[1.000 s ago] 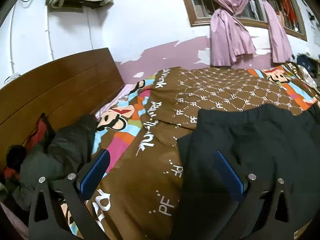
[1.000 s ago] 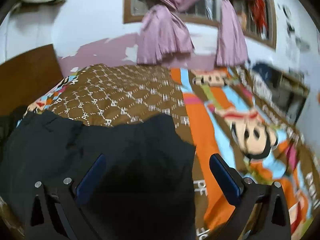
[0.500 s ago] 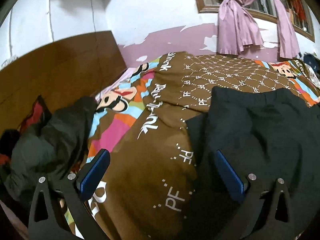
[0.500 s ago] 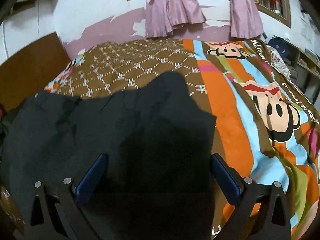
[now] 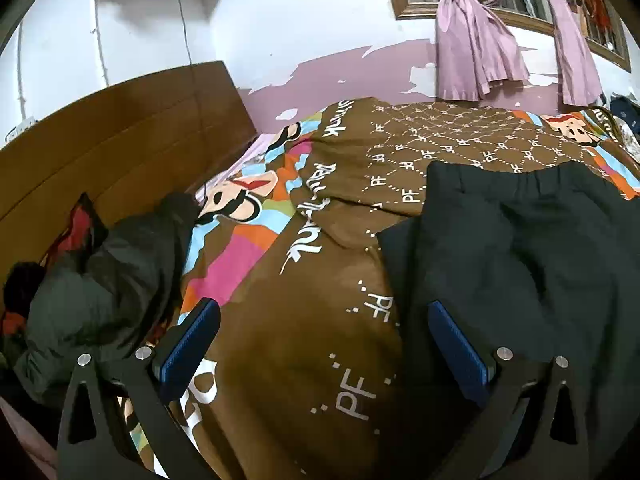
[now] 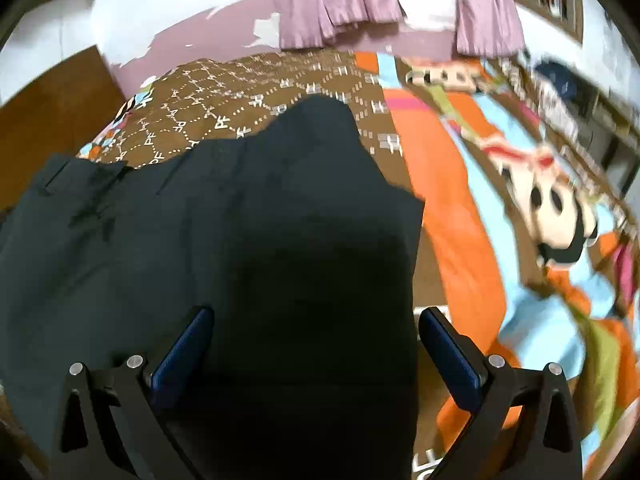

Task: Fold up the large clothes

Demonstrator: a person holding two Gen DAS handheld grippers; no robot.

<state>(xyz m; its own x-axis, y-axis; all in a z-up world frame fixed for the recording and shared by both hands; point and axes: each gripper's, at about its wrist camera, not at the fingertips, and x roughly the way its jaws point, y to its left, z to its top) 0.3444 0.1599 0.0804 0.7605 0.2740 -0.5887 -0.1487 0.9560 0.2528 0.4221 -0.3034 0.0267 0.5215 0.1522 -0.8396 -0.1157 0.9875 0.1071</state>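
Trousers [image 6: 240, 240] (black) lie flat, quilt [image 5: 304, 340] bare leftward

Cartoon-print brown quilt [image 5: 304, 320] on bed, wooden headboard [image 5: 120, 136], pink curtains [image 5: 476, 56], dark jacket heap [image 5: 104, 280] by headboard, peeling pink wall [image 5: 340, 80].

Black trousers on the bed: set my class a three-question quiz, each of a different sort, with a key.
1. True or false: the left tool grips the trousers.
2. What lies under the trousers? A) quilt B) bare floor C) desk
3. Fill in: the trousers' elastic ______ lies at their far edge in the left wrist view.

Key:
1. False. Both it and the right tool are open, holding nothing.
2. A, the quilt.
3. Waistband.
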